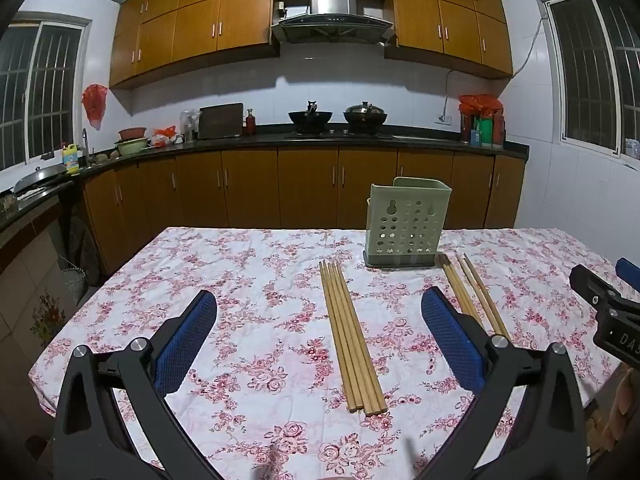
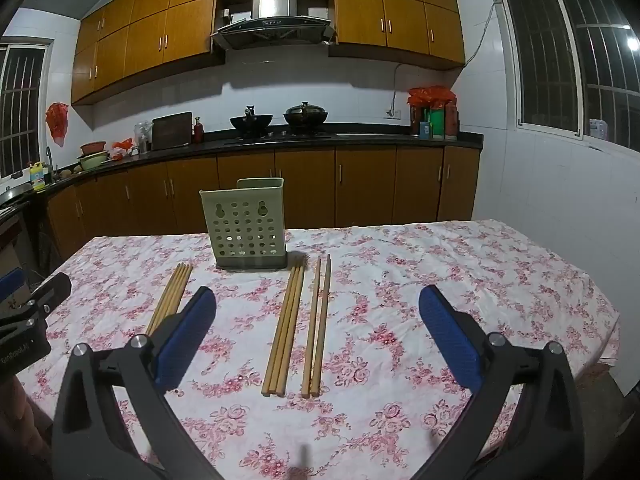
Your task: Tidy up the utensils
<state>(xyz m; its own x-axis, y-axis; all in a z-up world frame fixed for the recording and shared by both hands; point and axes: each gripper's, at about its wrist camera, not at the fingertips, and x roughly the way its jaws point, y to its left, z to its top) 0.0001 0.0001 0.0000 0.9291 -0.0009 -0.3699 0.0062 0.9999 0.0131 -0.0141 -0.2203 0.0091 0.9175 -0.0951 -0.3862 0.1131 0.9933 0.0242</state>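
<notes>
- While all chopsticks lie flat on the floral tablecloth [image 1: 248, 264], no part of the task is judged complete.
- The green holder [image 1: 406, 224] stands upright toward the far side of the table; nothing shows above its rim.
- The left bundle of chopsticks [image 1: 352, 336] lies in front and left of the holder, its sticks touching side by side.
- The right bundle of chopsticks [image 2: 286, 326] and the separate pair [image 2: 318, 326] lie just beside each other, right of the holder's base.
- The left gripper [image 1: 320, 336] hovers with jaws spread wide, gripping nothing.
- The right gripper [image 2: 318, 334] hovers likewise, wide apart and empty.
- Remaining work, as judged: every stick still needs lifting and standing in the holder.
</notes>
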